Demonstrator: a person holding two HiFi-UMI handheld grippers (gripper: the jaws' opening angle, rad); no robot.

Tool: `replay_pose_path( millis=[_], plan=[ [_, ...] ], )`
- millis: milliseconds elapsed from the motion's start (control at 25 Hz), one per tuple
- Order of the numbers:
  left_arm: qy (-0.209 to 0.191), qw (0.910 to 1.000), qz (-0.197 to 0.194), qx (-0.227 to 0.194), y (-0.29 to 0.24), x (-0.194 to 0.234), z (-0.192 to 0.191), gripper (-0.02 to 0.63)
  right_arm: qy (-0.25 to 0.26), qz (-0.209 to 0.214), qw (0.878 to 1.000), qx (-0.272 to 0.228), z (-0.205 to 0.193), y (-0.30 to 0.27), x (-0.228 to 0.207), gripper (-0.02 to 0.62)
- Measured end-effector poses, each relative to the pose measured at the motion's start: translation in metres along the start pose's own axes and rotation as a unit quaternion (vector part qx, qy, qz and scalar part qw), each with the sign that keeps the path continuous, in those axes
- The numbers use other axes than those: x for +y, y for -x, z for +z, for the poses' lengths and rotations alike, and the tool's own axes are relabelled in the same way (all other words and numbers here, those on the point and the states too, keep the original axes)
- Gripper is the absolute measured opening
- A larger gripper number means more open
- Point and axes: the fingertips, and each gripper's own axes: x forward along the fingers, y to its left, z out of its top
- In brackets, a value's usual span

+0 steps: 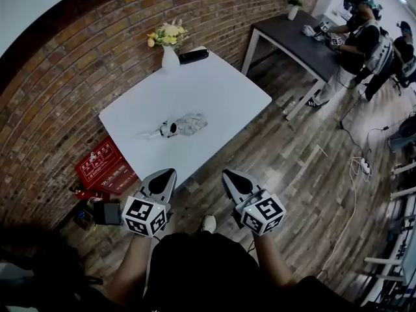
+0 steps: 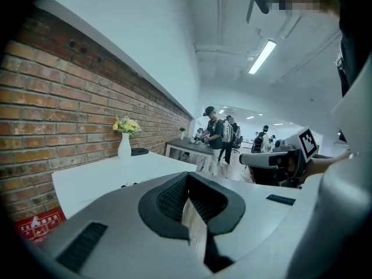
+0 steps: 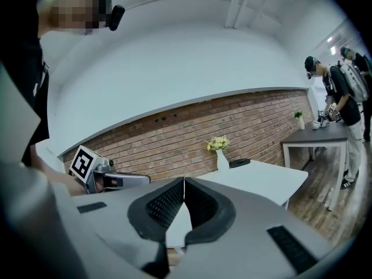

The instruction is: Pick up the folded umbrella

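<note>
Seen from the head view, we hold the left gripper (image 1: 168, 173) and right gripper (image 1: 229, 173) just short of the white worktop's (image 1: 214, 90) near edge. The folded umbrella (image 1: 194, 55) lies at the far end, right of the vase (image 1: 169, 58). The left gripper view, then the right gripper view, shows our jaws closed on nothing.

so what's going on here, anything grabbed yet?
Nothing is grabbed yet. A person holds the left gripper and the right gripper just short of the near edge of a white table, both shut and empty. The folded umbrella lies untouched at the far end beside a vase of yellow flowers. A small pale object sits mid-table.
</note>
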Motion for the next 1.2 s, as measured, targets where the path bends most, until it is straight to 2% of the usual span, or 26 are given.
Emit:
replay_pose_path(
  millis=[440,680,960,1200],
  plan=[
    [0.009,0.9995,0.029,0.011,-0.031,0.000,-0.002,0.014,-0.005,0.032,0.999,0.022,-0.003,-0.013,-0.039,0.021],
    [0.009,0.9988,0.045,0.020,-0.034,0.008,-0.005,0.014,0.017,0.052,0.998,0.042,-0.006,-0.034,-0.044,0.021],
    [0.025,0.9966,0.075,0.021,-0.031,0.040,-0.013,0.014,0.037,0.093,0.992,0.072,-0.012,-0.085,-0.040,0.023],
    [0.026,0.9964,0.075,0.030,-0.041,0.067,-0.018,0.014,0.048,0.113,0.987,0.100,-0.023,-0.137,-0.037,0.023]
  ],
)
